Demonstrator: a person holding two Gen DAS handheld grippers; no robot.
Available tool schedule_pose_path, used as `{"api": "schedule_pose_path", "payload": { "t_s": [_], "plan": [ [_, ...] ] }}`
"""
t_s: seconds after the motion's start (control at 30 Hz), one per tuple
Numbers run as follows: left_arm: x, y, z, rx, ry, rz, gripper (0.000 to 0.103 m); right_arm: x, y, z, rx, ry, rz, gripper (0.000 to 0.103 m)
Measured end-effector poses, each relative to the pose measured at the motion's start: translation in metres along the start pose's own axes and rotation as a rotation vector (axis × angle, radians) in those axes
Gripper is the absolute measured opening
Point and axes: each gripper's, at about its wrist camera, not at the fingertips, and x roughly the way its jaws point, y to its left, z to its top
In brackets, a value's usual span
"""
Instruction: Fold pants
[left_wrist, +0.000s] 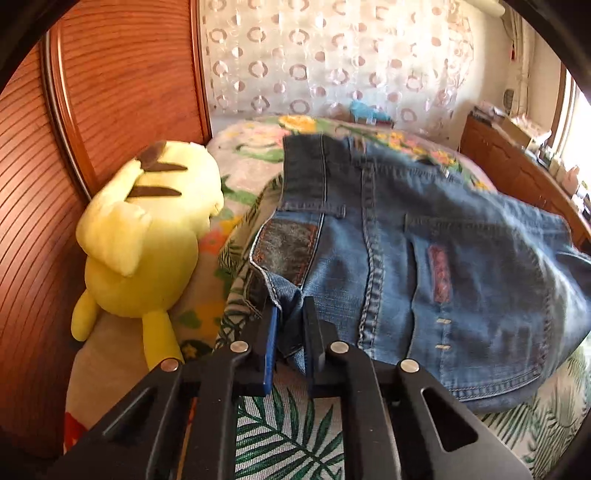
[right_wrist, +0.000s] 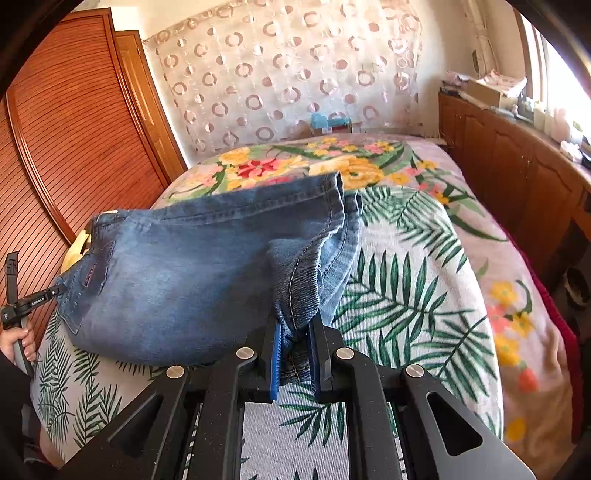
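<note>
At the far left, a yellow plush toy with brown ear tips (left_wrist: 147, 236) lies against the slatted wooden wardrobe door (left_wrist: 122, 74); keep the cloth clear of it. Just beside it, your left gripper (left_wrist: 290, 306) has its fingers (left_wrist: 269, 325) closed on a bunched corner of the faded blue denim pants (left_wrist: 424, 258), at the waistband end near the stitched back pocket. The pants lie partly folded across the leaf-and-flower printed bed cover (left_wrist: 295, 435), spanning the space between both tools. At the right end, your right gripper (right_wrist: 295, 328) has its fingers (right_wrist: 276, 354) clamped on a gathered fold near the leg hems (right_wrist: 343, 206).

The step in hand appears to be carrying or setting down a fold. To do it well:

1. Hold both grips firm; denim is heavy and may slip from a thin pinch.
2. Move both tools together at one height, so the fold line stays straight.
3. Keep light tension between the ends to remove sag.
4. Lower the cloth flat onto the bed cover before releasing, edges aligned
</note>
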Motion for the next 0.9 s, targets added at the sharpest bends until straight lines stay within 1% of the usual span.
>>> {"api": "schedule_pose_path", "payload": {
  "t_s": [0.13, 0.2, 0.4, 0.47, 0.53, 0.67, 0.83, 0.9],
  "plan": [
    [-0.026, -0.003, 0.008, -0.002, -0.070, -0.010, 0.013, -0.013, -0.001, 0.006, -0.007, -0.051, -0.010, 0.012],
    [-0.040, -0.006, 0.011, -0.001, -0.093, -0.044, 0.013, -0.020, -0.001, 0.010, -0.016, -0.071, -0.020, 0.011],
    [-0.083, -0.020, 0.014, 0.029, -0.179, -0.099, 0.013, -0.041, -0.009, 0.017, -0.034, -0.112, -0.066, 0.011],
    [-0.092, -0.024, 0.012, 0.034, -0.190, -0.120, 0.013, -0.052, -0.010, 0.014, -0.036, -0.127, -0.084, 0.011],
    [-0.099, -0.027, 0.008, 0.038, -0.192, -0.141, 0.013, -0.063, -0.012, 0.011, -0.037, -0.137, -0.097, 0.011],
    [-0.105, -0.033, -0.003, 0.053, -0.174, -0.167, 0.013, -0.088, -0.014, -0.008, -0.048, -0.139, -0.131, 0.011],
    [-0.111, -0.035, -0.021, 0.082, -0.139, -0.166, 0.013, -0.114, -0.004, -0.034, -0.050, -0.099, -0.148, 0.011],
    [-0.105, -0.033, -0.032, 0.083, -0.100, -0.163, 0.013, -0.121, -0.001, -0.041, -0.043, -0.083, -0.141, 0.011]
  ]
}}
